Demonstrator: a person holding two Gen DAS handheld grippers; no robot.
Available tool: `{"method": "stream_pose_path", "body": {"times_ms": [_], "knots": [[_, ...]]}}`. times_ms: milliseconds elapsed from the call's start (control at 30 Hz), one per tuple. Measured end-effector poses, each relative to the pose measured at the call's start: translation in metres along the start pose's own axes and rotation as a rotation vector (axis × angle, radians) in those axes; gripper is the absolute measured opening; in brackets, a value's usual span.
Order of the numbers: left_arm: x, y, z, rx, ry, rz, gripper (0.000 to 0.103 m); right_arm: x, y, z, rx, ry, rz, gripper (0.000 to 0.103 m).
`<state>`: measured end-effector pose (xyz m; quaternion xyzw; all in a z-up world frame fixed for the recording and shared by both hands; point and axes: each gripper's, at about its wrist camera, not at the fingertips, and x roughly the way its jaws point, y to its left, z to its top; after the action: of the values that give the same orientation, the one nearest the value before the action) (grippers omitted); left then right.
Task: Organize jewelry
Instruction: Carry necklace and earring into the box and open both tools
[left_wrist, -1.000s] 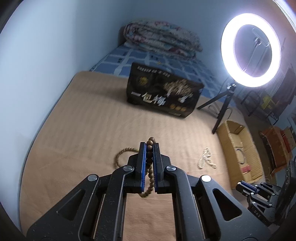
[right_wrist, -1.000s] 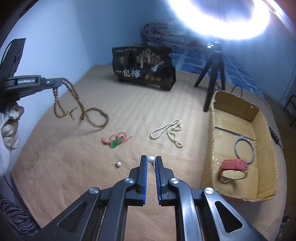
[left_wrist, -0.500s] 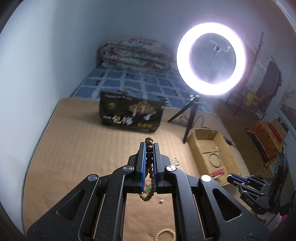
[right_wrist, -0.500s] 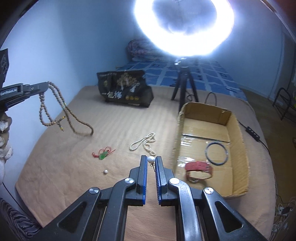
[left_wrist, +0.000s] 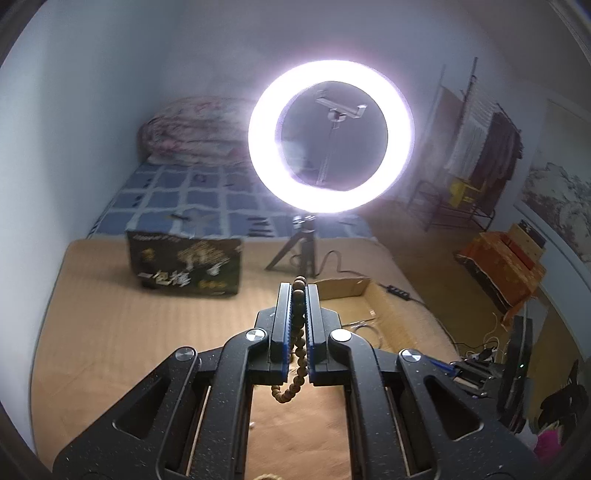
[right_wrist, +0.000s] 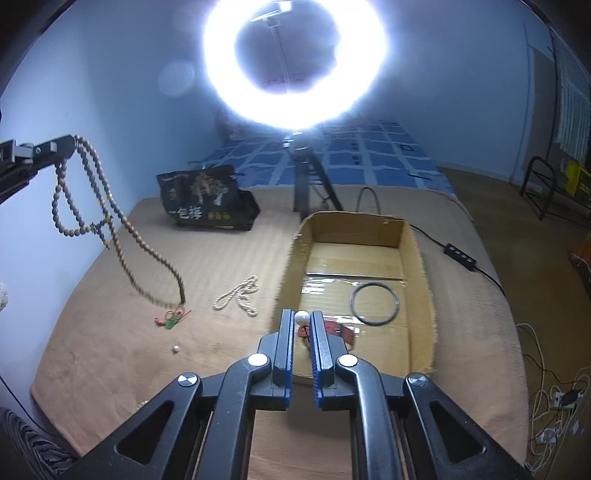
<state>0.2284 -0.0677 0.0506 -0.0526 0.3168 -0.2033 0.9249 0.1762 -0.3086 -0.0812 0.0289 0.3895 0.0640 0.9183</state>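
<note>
My left gripper (left_wrist: 298, 291) is shut on a long strand of brown wooden beads (left_wrist: 298, 332). In the right wrist view the same bead strand (right_wrist: 92, 218) hangs from the left gripper (right_wrist: 68, 142) high at the left, its low end just above the tan mat. My right gripper (right_wrist: 302, 319) is shut on a white pearl earring (right_wrist: 301, 317) over the near end of the open cardboard box (right_wrist: 423, 273). In that box lie a dark ring bangle (right_wrist: 375, 303) and a red strap (right_wrist: 345, 332), partly hidden by my fingers.
On the tan mat (right_wrist: 110, 332) lie a white pearl necklace (right_wrist: 238, 295), a red cord with a green charm (right_wrist: 171, 319) and a loose pearl earring (right_wrist: 175, 348). A black printed bag (right_wrist: 207, 201) and a lit ring light on a tripod (right_wrist: 306, 181) stand behind. A cable with a switch (right_wrist: 460, 254) runs at right.
Both grippers rose and swung right. The bead strand has been lifted off the mat and now dangles. The right gripper, with the pearl earring, moved from over the mat to over the box's near end.
</note>
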Motion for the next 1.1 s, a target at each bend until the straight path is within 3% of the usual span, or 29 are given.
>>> {"method": "stream_pose_path", "body": {"times_ms": [533,800,1100], "knots": [[0.069,-0.077,0.035,0.039,0.008,-0.105,0.004,0.004,-0.055,-0.004,0.039,0.019,-0.041,0.006],[0.113,-0.106,0.028,0.068,0.053,-0.127,0.004,0.017,-0.072,-0.007,0.054,0.040,-0.042,0.006],[0.164,-0.110,0.004,0.070,0.122,-0.096,0.004,0.038,-0.088,-0.011,0.081,0.072,-0.035,0.006]]}}
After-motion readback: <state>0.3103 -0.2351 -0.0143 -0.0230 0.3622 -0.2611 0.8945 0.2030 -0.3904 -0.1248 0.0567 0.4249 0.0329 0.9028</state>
